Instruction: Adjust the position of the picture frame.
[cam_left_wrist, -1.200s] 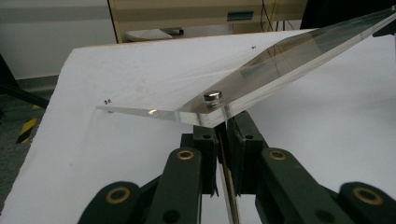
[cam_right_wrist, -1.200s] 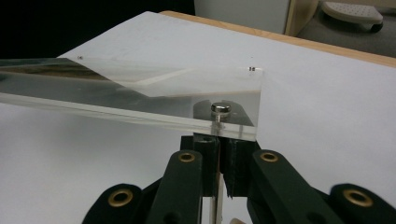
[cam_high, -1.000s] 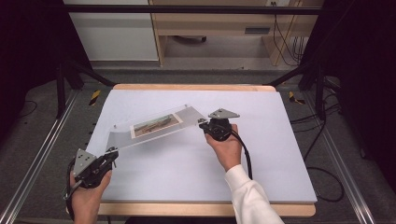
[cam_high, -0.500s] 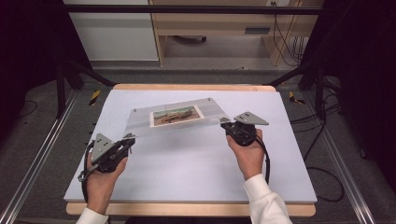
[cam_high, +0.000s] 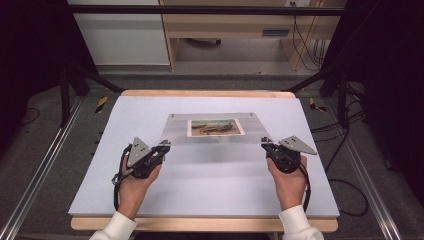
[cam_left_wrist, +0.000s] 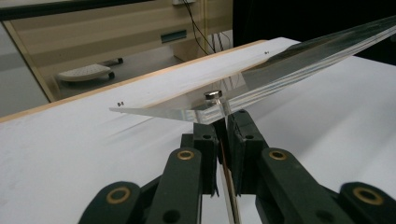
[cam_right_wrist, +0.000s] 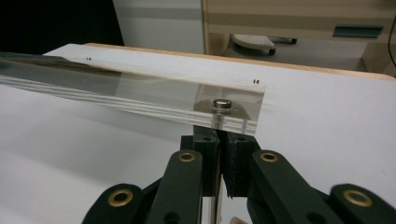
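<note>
High view: the clear acrylic frame (cam_high: 212, 129) with its small landscape print (cam_high: 215, 127) now lies square to the tabletop (cam_high: 210, 190) edges, spanning the middle between both hands. A second ago it ran on a steep diagonal, low at the left front and high at the right; half a second ago it was nearly level but sat farther back and left. The left tool (cam_high: 164, 145) has come up and inward from the front-left corner, and the right tool (cam_high: 266, 143) has swung out to the right. Left gripper view shows its jaws clamped on the frame's near corner beside a metal standoff (cam_left_wrist: 213, 95), the sheet raised above the white surface. Right gripper view shows the right jaws likewise closed on the opposite near corner under a second standoff (cam_right_wrist: 222, 105).
</note>
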